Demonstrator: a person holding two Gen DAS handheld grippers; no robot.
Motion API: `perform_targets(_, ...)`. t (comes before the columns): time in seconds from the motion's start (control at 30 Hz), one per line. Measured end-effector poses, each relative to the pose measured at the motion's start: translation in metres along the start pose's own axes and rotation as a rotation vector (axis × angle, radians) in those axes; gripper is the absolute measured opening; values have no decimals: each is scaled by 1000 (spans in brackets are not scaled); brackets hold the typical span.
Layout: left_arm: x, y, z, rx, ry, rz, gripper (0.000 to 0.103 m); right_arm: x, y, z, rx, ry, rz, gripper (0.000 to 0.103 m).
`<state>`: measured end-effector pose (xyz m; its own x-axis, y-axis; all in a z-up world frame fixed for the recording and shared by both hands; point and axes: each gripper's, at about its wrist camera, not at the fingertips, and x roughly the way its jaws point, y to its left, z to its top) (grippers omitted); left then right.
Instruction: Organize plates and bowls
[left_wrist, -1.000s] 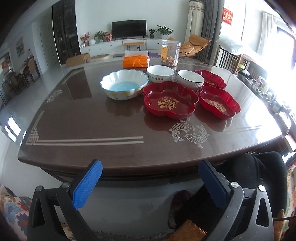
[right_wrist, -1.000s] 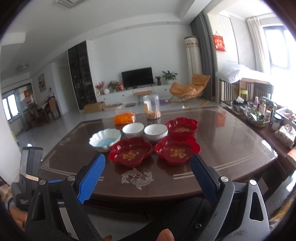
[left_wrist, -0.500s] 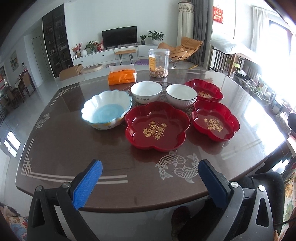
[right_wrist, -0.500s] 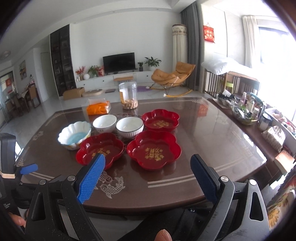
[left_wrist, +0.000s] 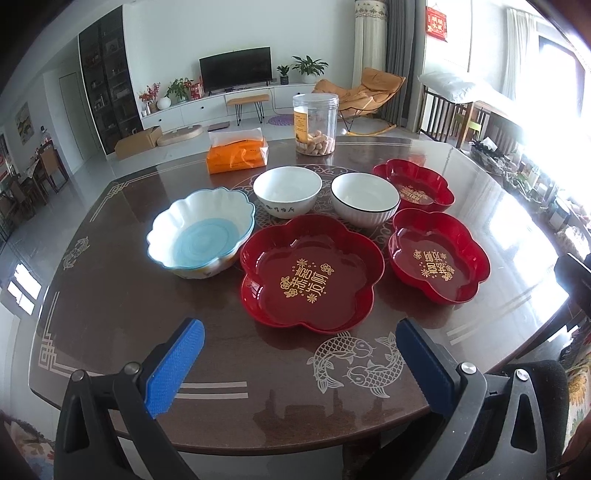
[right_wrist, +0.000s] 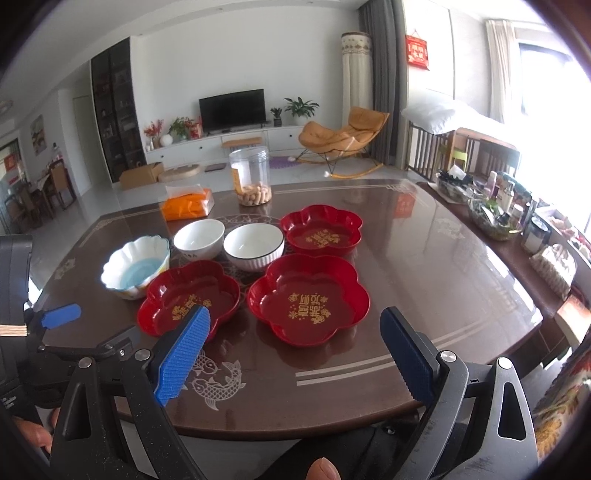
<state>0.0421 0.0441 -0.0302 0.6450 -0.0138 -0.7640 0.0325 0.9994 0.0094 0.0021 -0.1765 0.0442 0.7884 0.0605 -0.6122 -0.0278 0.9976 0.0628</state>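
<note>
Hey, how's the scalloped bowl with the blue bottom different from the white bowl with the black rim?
The scalloped bowl has a wavy rim and a light blue inside; the black-rimmed bowl has a smooth round rim, edged black, and a white inside. The scalloped bowl looks wider and sits at the left end of the group, while the black-rimmed bowl sits among the red plates. Both are empty, upright and on the table.

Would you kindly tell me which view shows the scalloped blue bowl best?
The left wrist view: the scalloped blue bowl sits near, its inside fully visible. The right wrist view shows it smaller, at the left.
</note>
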Motion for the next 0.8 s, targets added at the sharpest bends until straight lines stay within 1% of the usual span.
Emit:
perform_targets(0.1, 4, 7, 1, -16, 11, 6, 103, 6, 3, 0, 5, 11, -9, 95)
perform_targets(0.33, 9, 17, -2, -24, 30, 10, 103, 21, 5, -8, 42, 84, -6, 95)
perform_targets(0.53, 13, 24, -6, -27, 48, 6, 103, 23, 16, -10, 21, 86, 17, 95)
perform_targets(0.57, 17, 27, -7, -30, 62, 2, 103, 23, 19, -11, 12, 90, 30, 95)
perform_targets(0.63, 28, 39, -10, -59, 117, -38, 103, 27, 24, -10, -3, 100, 75, 95)
perform_targets(0.73, 48, 68, -13, -171, 178, -113, 103, 42, 31, -2, -42, 109, 182, 95)
perform_targets(0.8, 61, 84, -11, -237, 201, -154, 103, 63, 38, 10, -96, 133, 253, 95)
